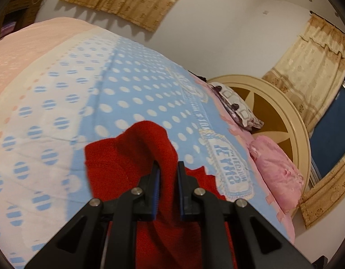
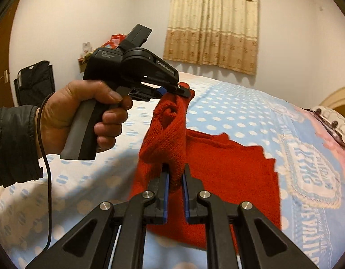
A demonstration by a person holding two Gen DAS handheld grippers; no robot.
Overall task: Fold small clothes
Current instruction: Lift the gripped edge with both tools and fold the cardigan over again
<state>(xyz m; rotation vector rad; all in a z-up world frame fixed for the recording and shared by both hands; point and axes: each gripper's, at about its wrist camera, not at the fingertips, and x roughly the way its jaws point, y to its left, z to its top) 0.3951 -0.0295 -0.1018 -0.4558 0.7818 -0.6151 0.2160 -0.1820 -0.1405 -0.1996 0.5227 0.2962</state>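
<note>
I see one red knitted garment (image 2: 228, 168) on the bed (image 2: 251, 109); my left gripper (image 2: 183, 90) and right gripper (image 2: 175, 176) each pinch a raised fold between their fingers.

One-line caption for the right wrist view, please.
Both grippers, right gripper and left gripper, pinch a red knit garment above the polka-dot bedspread.

left wrist: close above the bed (image 1: 87, 85), facing its headboard (image 1: 282, 103) end | right wrist: close, looks across bed toward curtained wall | shared: red garment (image 2: 228, 174), dotted blanket (image 2: 228, 112)
</note>
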